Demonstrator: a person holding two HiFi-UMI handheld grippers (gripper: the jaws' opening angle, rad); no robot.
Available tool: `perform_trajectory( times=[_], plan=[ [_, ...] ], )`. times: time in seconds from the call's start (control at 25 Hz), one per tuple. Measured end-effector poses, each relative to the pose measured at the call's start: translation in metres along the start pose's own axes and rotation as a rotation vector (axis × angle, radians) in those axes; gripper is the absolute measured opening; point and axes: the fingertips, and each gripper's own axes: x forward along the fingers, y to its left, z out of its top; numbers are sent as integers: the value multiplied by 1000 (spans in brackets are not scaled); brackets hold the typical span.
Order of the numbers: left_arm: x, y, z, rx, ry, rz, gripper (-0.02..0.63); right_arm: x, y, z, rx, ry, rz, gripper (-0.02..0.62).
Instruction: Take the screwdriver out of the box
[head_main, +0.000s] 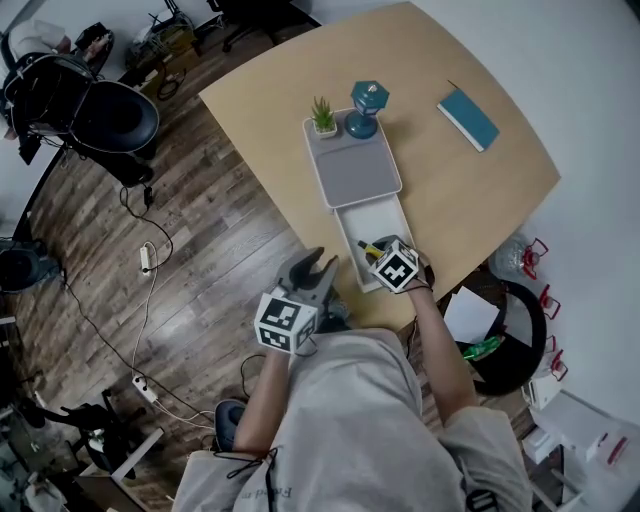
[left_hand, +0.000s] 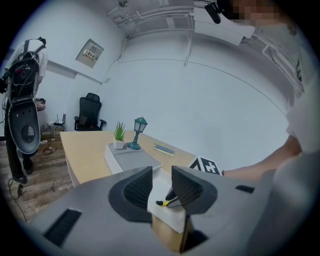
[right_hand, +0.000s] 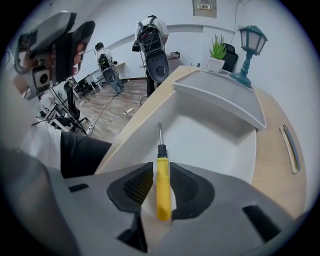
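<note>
Screwdriver (right_hand: 162, 186) straddled by the right gripper (right_hand: 161, 172) inside the white box (right_hand: 220, 142), not yet clamped.

At the near left, off the edge of the wooden table (head_main: 450, 200), the left gripper (left_hand: 161, 172) is held with its jaws released and nothing between them. Right of it, the open white box is set at the table's near edge, and the screwdriver is seen lying in it, its metal shaft pointed toward the far end. The right gripper is tipped steeply down into the box; its jaws are spread to either side of the yellow handle, with a gap visible at the left pad, so no grasp is made. Beyond the box a grey tray (head_main: 355, 170) is placed, with a small potted plant (head_main: 323, 115) and a teal lantern (head_main: 365, 108) at its far end. Far to the right a teal book (head_main: 468, 118) is laid flat.
</note>
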Motion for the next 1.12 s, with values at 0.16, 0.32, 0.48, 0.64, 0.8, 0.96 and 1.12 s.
perform_trajectory(
  times=[0.16,0.32,0.48,0.64,0.8,0.96,1.12],
  plan=[
    [-4,3,0,-8,-4,11,114,3,1,-2,-6,15,-1,107],
    [-8,6,-2,-13,-7,24,114,8,-1,-1,-10,24,3,107],
    [-10,8,-3,-18,-9,33,114,11,-2,-4,-21,53,0,103],
    [-13,8,-5,-19,-9,38,114,12,-1,-4,-29,57,-4,100],
    [-14,7,-4,-19,-11,39,114,13,0,-3,-44,77,-4,94],
    [-16,7,-4,-21,-14,43,114,14,-1,-3,-39,90,-9,83],
    [-16,6,-5,-22,-12,44,114,13,-2,-3,-31,85,-13,83]
  ],
)
